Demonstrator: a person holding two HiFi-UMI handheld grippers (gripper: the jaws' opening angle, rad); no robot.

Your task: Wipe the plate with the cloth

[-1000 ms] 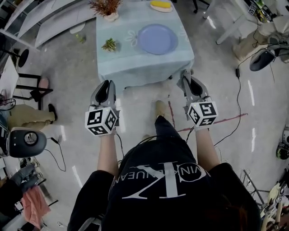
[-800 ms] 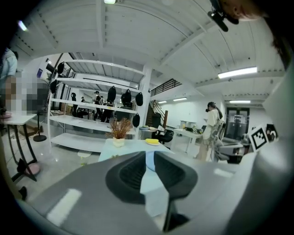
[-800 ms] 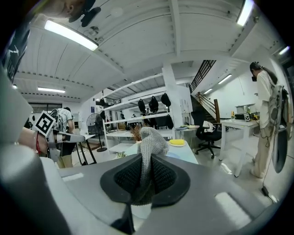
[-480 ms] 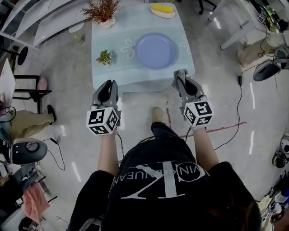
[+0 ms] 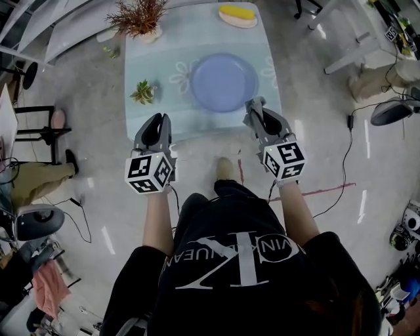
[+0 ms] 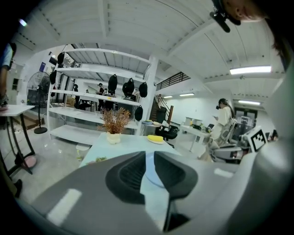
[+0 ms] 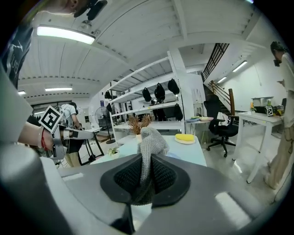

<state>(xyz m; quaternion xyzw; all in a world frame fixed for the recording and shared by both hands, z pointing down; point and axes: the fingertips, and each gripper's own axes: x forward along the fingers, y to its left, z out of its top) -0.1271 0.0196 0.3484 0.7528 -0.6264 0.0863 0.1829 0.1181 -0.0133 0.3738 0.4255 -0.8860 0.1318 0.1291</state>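
Two claws hang over the near edge of the bench (image 5: 154, 62). My right claw (image 7: 146, 161) is clenched on a grey knitted cloth (image 7: 150, 140), which stands in a tuft above its jaws. My left claw (image 6: 149, 158) is released, with a narrow gap between its jaws and nothing in it.

The lilac plate (image 5: 223, 82) lies flat and bare at the bench's middle, somewhat toward the right edge. From the right claw it lies just ahead and slightly left, its near rim close beside the cloth. From the left claw it lies ahead and well to the right. The right claw is therefore the nearer, and I judge a short advance would set cloth on plate. Being round, the plate offers no axis to match.

A yellow sponge (image 5: 235, 11) at the far right corner, a dried plant (image 5: 139, 14) at the far left corner and a small succulent (image 5: 142, 92) by the left edge stand apart from that path.
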